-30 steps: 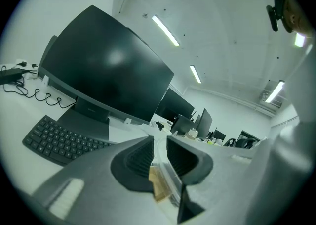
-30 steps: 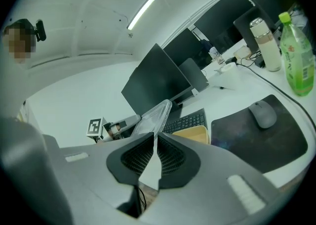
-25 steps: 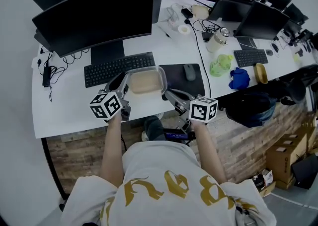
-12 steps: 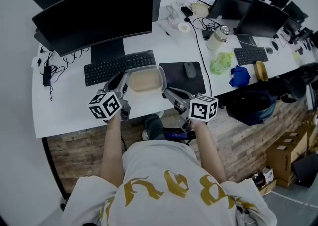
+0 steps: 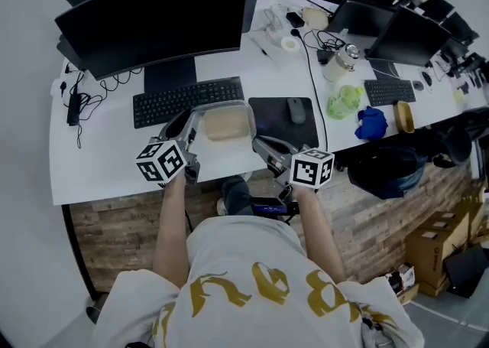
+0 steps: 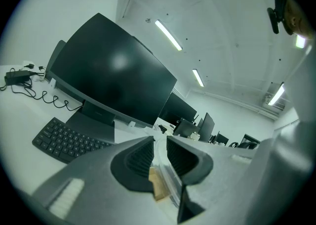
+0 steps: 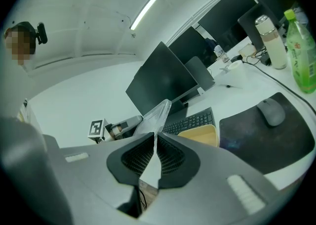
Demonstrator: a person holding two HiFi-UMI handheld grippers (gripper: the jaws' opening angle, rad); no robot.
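The white desk (image 5: 99, 163) and the dark monitor (image 5: 153, 21) fill most of the head view. The keyboard (image 5: 187, 100) and the black mouse pad (image 5: 279, 121) lie in front of the screen. Only this view shows the clear container (image 5: 225, 122) whole. It is over the front part of the desk, just in front of the keyboard and beside the mouse pad. The left gripper (image 5: 187, 126) is at its left end and the right gripper (image 5: 263, 147) at its right end.

The marker cubes and gripper bodies cover much of the jaws from above, so the grip shows only in the gripper views. In the left gripper view the jaws clamp the container's clear wall, with a beige strip wedged between them. In the right gripper view the jaws pinch a thin clear edge that rises tilted from them. The beige inside lies beyond, and the mouse (image 7: 269, 112) sits on the pad.

What the beige filling is cannot be told. Nor is it clear whether the right jaws hold a lid or a rim.
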